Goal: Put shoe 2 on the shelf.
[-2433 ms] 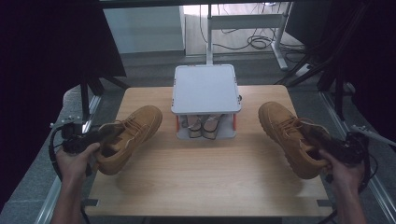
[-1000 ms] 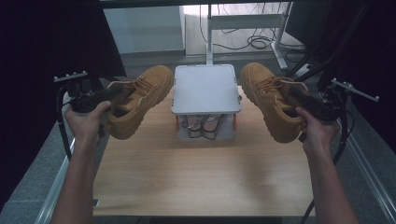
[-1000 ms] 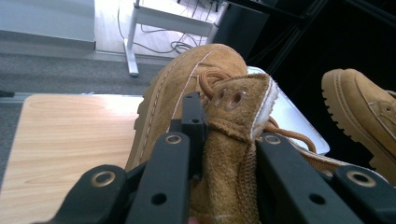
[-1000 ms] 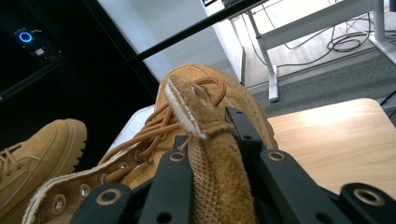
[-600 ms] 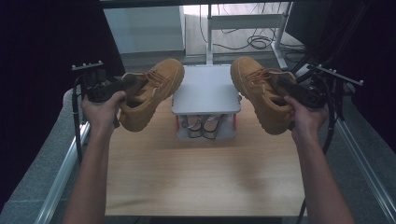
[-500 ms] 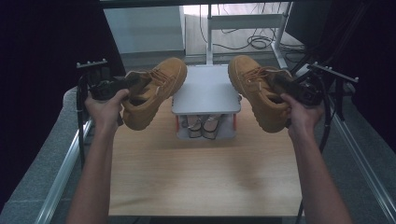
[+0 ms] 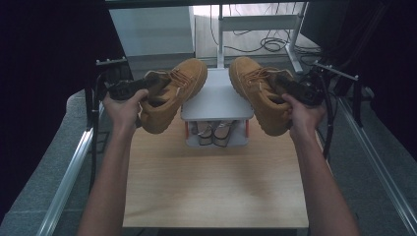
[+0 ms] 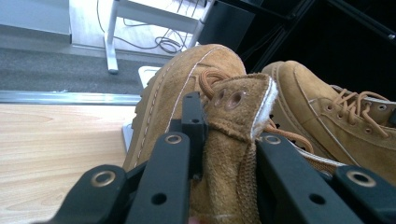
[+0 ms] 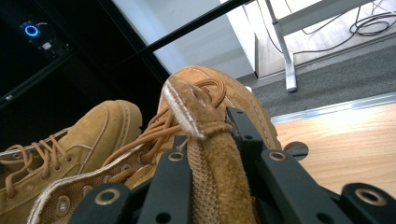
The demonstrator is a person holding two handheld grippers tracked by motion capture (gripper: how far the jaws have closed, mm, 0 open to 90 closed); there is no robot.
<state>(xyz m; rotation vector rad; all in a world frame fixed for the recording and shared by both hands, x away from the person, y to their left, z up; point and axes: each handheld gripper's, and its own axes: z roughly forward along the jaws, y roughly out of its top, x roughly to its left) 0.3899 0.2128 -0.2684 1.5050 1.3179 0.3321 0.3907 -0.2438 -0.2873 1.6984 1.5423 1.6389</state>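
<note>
Each gripper's fingers are clamped on just a boot collar, left gripper holding the left boot and right gripper the right boot above the far shoe rack, so either heavy boot could easily slip free or swing and knock it.

My wooden table sits on grey carpet, metal rails at nine and three o'clock. At twelve, a white desk frame over tangled cables; black curtains flank me.
</note>
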